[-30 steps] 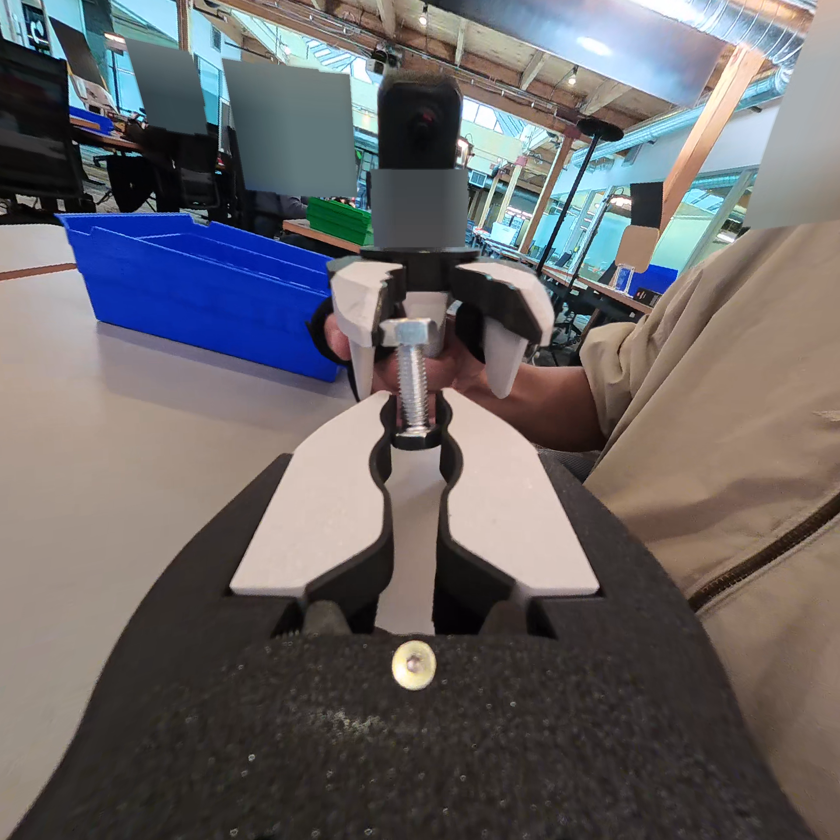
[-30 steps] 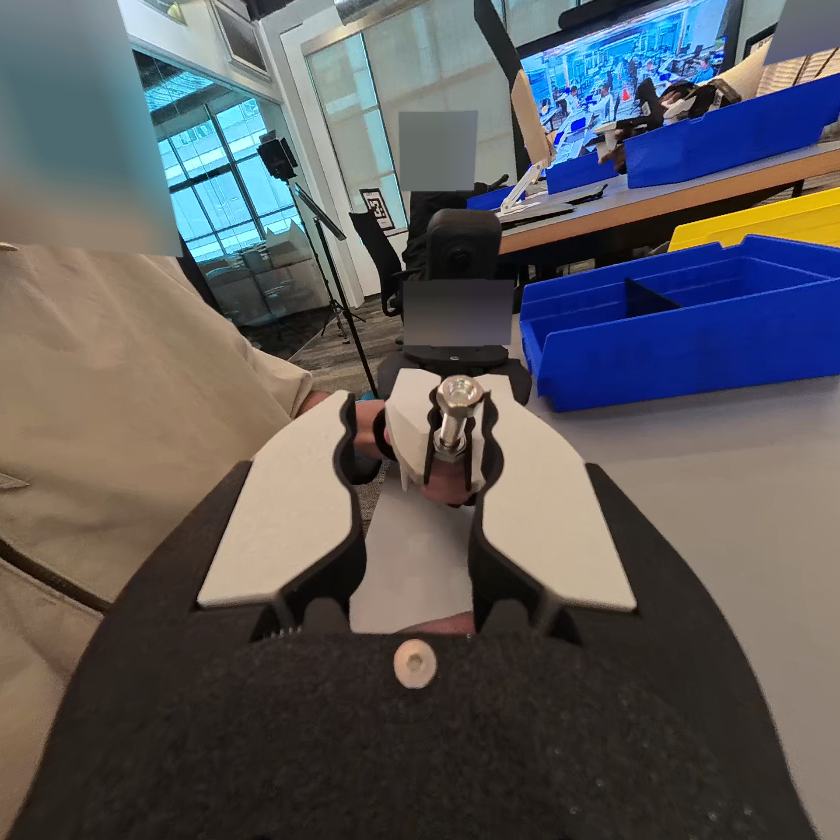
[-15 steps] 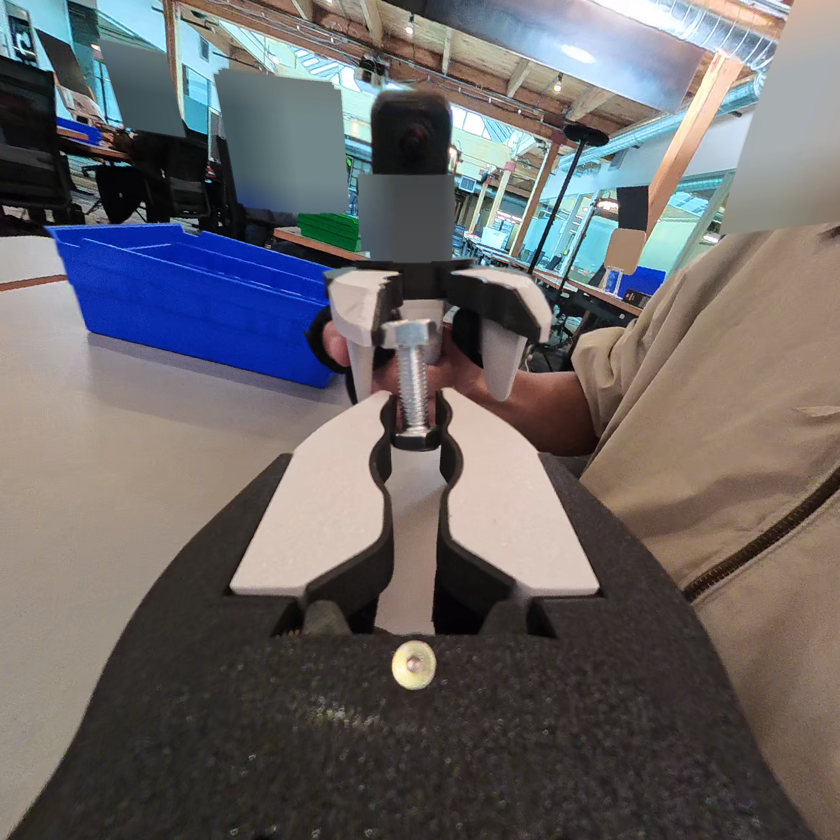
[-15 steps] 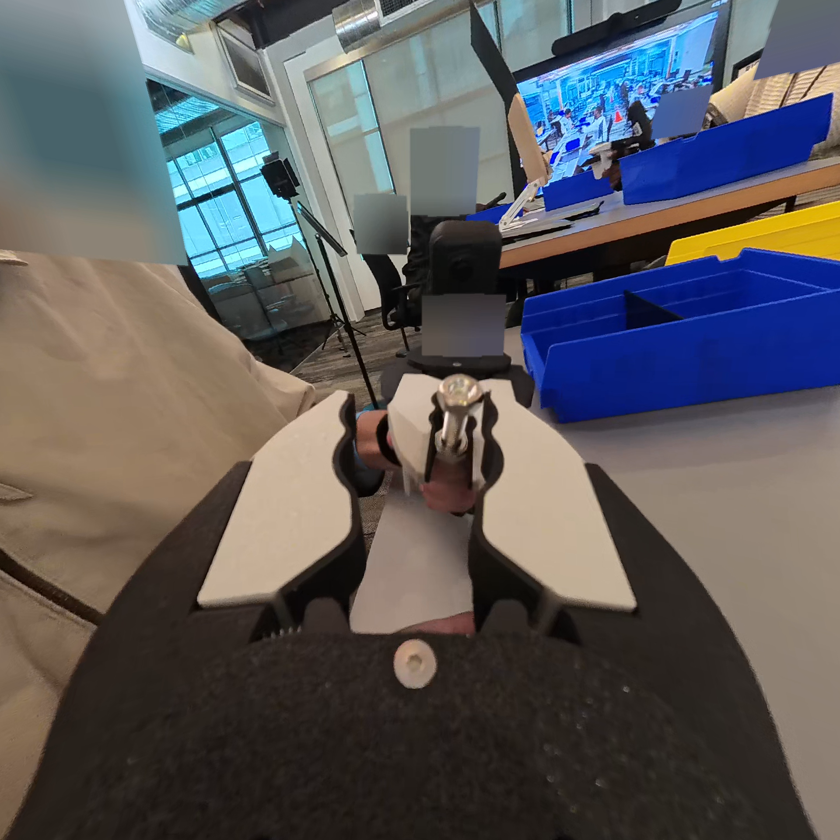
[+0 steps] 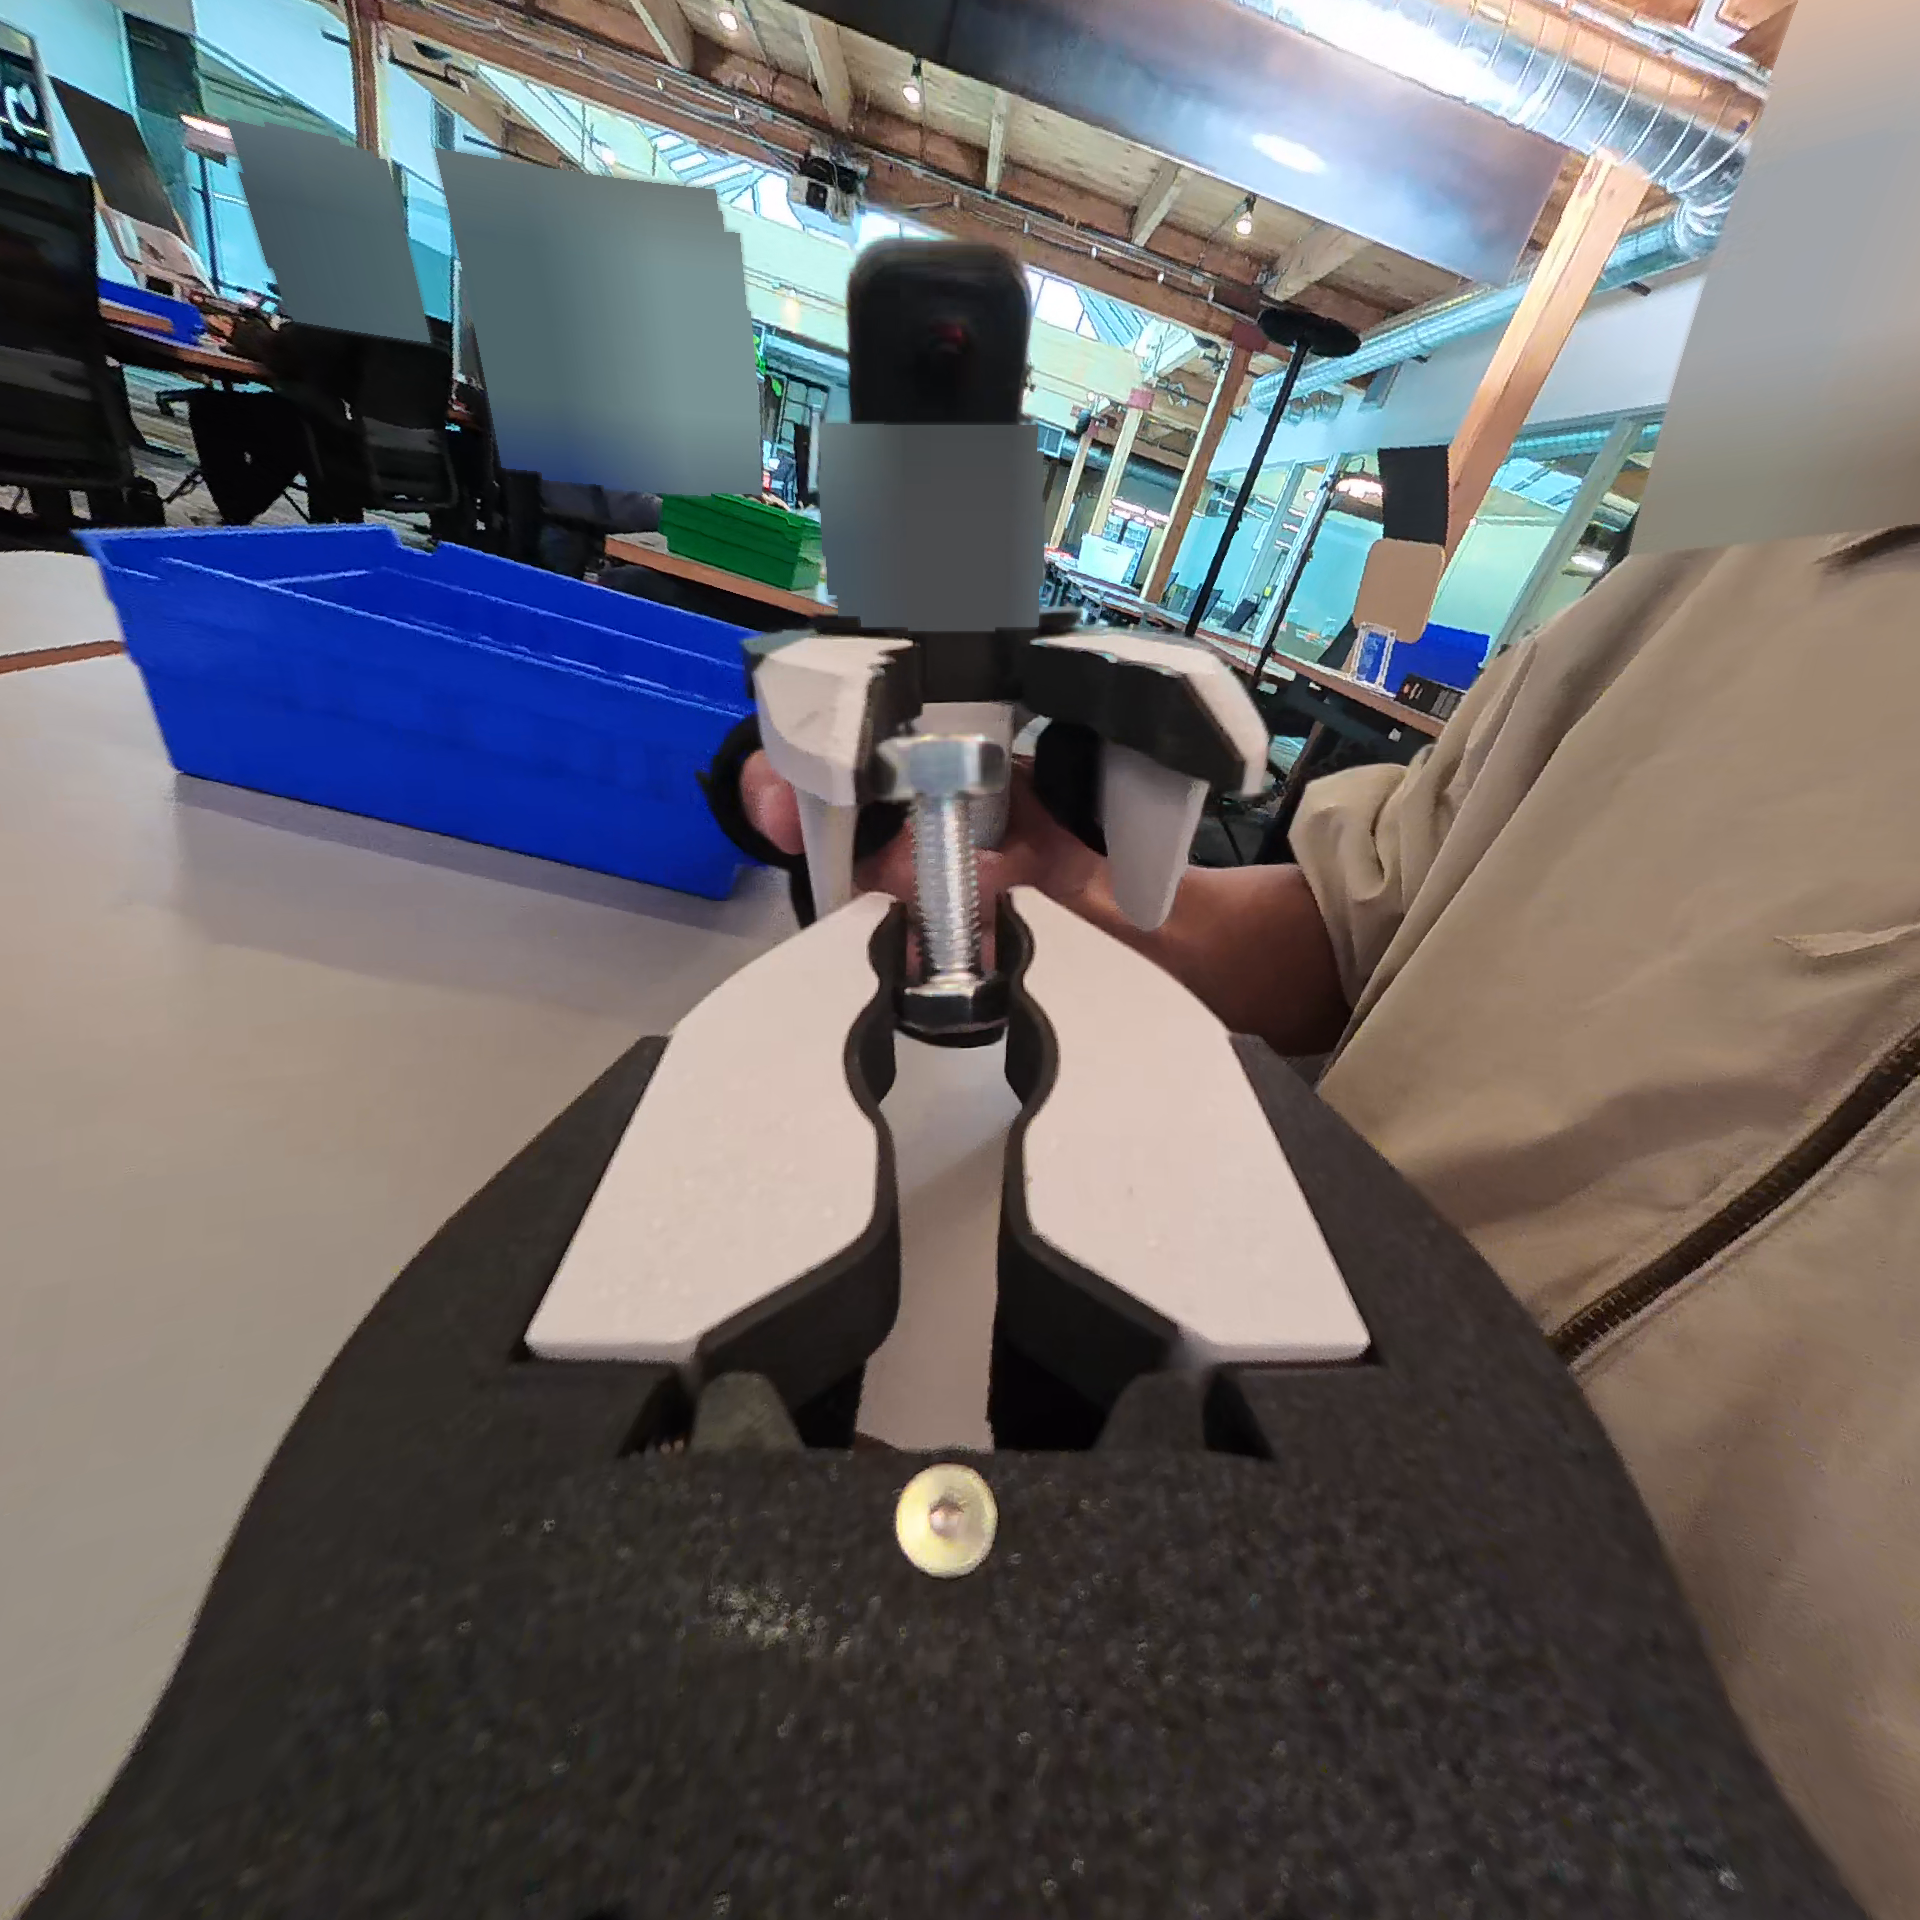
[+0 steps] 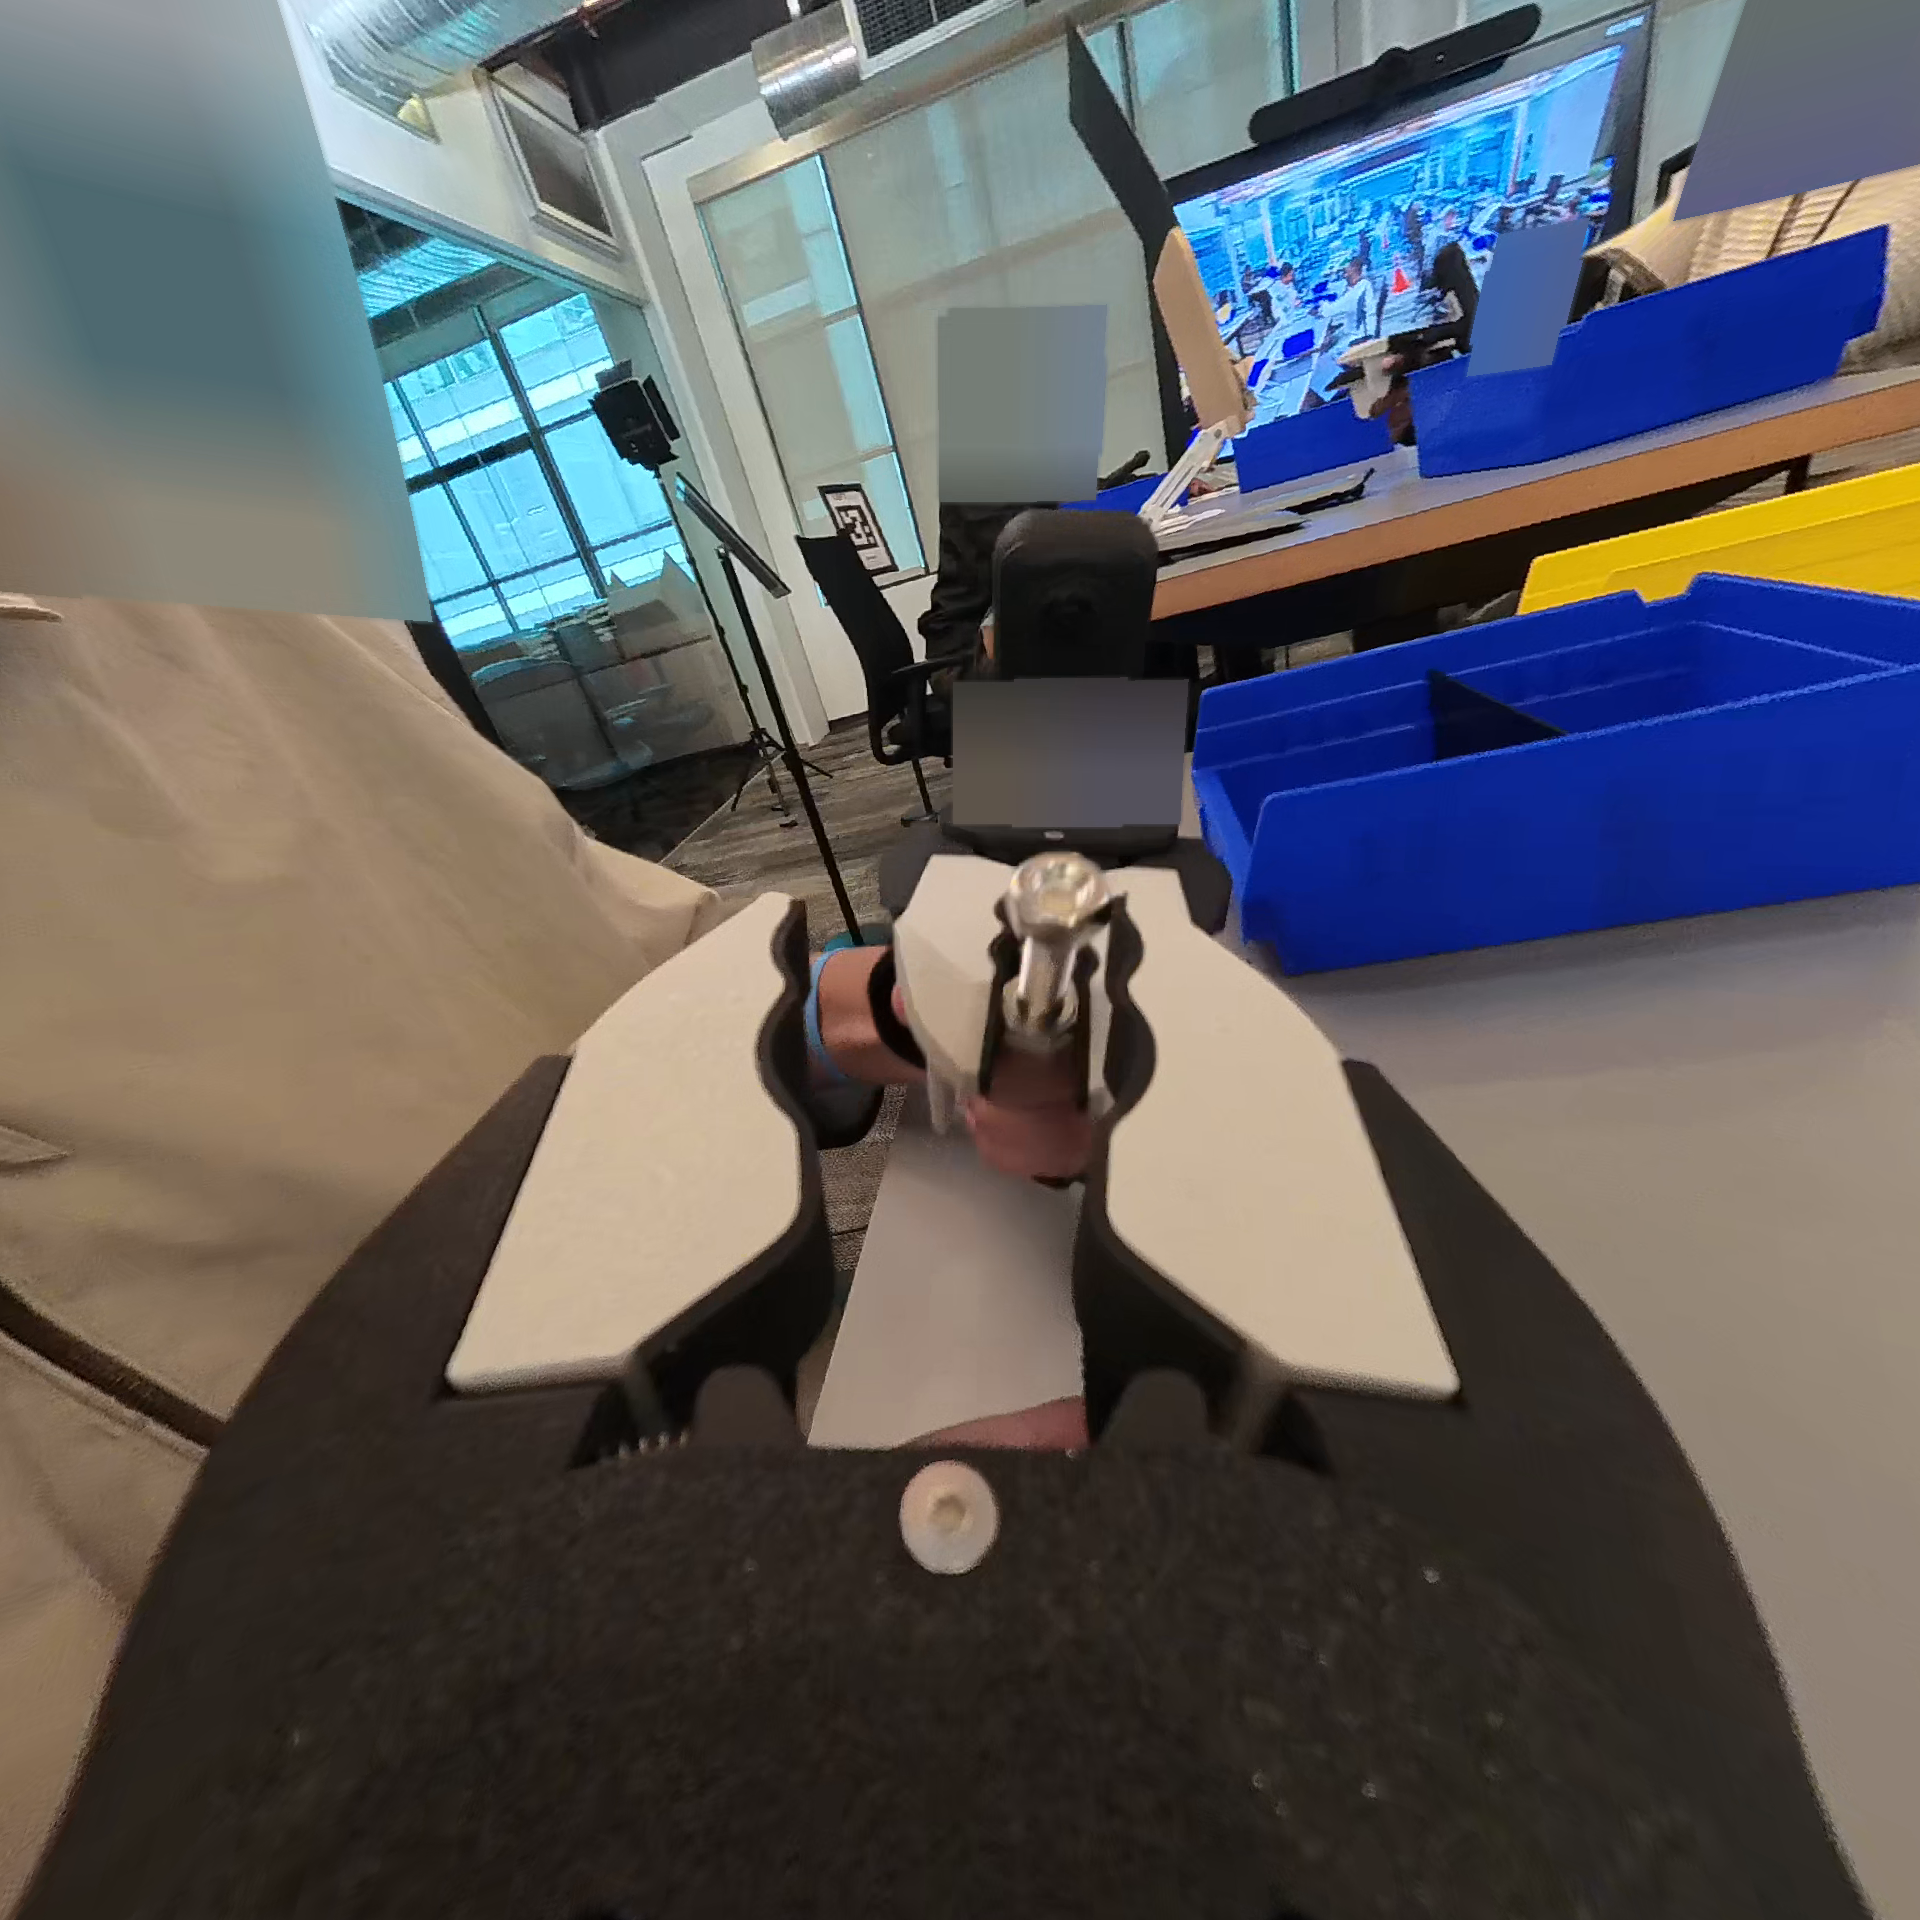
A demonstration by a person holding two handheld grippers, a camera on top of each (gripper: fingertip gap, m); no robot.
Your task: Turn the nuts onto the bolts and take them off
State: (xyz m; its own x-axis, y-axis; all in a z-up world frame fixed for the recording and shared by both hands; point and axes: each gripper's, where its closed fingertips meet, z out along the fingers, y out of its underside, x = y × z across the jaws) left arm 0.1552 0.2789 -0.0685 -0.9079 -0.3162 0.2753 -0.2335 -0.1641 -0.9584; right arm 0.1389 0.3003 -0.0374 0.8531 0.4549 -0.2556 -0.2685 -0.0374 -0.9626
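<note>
Grey surface (image 5: pixel 312 1091) carries a blue bin (image 5: pixel 436 707). Above it the left claw (image 5: pixel 951 987) is clamped on the nut (image 5: pixel 951 1006) at one end of the bolt (image 5: pixel 943 883); the right claw (image 6: pixel 951 997) stands wide apart around the bolt's head.

The bolt (image 5: pixel 943 878) and its nut (image 5: pixel 952 1006) are bright, shiny metal; the left gripper (image 5: pixel 951 961) has matt white fingers (image 5: pixel 748 1153) on rough black foam-like housing; the bin (image 5: pixel 416 696) is glossy blue plastic, the worktop (image 5: pixel 312 1039) smooth matt grey
</note>
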